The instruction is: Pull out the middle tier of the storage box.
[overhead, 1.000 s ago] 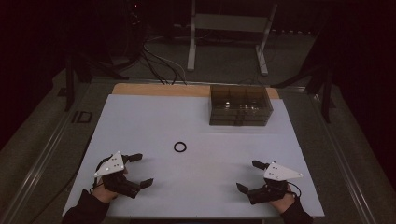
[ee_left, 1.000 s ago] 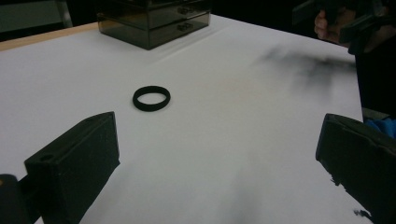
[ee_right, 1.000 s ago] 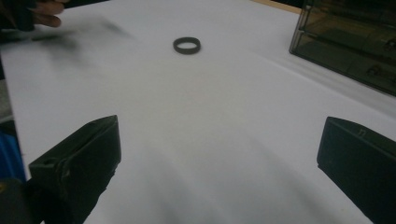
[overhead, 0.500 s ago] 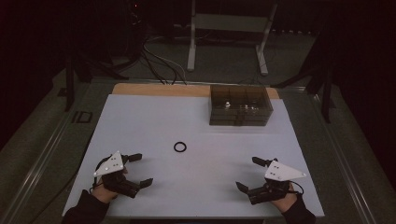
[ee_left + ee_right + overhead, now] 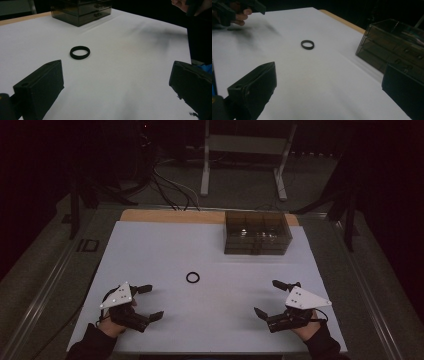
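Note:
A small black ring (image 5: 193, 277) lies flat on the white table (image 5: 165, 245), and shows too as the ring (image 5: 79, 52) in the left gripper view and the ring (image 5: 307, 44) in the right gripper view. My left gripper (image 5: 150, 302) rests near the front left edge, open and empty, a short way short of the ring. At the front right my right gripper (image 5: 266, 298) is open and empty too. A smoky clear drawer box (image 5: 256, 232) stands at the back right, its drawers shut.
A wooden strip (image 5: 170, 216) runs along the table's far edge. Beyond it are floor cables (image 5: 170, 187) and a metal stand (image 5: 245, 155). In the left gripper view the other hand (image 5: 190, 6) shows at top right. White table surface lies around the ring.

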Motion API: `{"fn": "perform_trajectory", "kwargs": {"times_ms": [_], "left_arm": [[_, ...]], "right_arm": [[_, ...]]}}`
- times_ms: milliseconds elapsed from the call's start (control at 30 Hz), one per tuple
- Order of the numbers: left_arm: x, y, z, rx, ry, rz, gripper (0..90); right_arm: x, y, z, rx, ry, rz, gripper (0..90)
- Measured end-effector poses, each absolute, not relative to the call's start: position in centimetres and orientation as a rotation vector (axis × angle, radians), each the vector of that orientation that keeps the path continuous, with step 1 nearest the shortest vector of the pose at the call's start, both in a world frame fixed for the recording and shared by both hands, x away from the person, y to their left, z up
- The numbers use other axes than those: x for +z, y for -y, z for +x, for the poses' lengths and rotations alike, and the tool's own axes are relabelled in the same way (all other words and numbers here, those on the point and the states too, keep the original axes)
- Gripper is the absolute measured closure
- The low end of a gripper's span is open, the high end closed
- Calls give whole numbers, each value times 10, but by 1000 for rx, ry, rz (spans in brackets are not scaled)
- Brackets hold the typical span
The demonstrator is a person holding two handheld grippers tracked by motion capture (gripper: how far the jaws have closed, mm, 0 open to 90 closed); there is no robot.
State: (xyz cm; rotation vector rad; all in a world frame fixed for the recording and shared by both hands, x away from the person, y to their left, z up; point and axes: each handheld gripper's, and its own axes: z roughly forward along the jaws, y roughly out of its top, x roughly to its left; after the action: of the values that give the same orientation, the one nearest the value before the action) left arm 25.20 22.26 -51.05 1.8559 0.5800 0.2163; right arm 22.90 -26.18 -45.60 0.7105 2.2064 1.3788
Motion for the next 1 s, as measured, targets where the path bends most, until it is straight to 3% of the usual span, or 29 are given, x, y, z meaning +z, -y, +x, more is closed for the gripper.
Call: {"fn": "perform_trajectory", "kwargs": {"times_ms": [1000], "left_arm": [[-510,-223,252,216,-580,1854,10]], "right_arm": [[-436,255,268,1255,-2126,582,0]]}}
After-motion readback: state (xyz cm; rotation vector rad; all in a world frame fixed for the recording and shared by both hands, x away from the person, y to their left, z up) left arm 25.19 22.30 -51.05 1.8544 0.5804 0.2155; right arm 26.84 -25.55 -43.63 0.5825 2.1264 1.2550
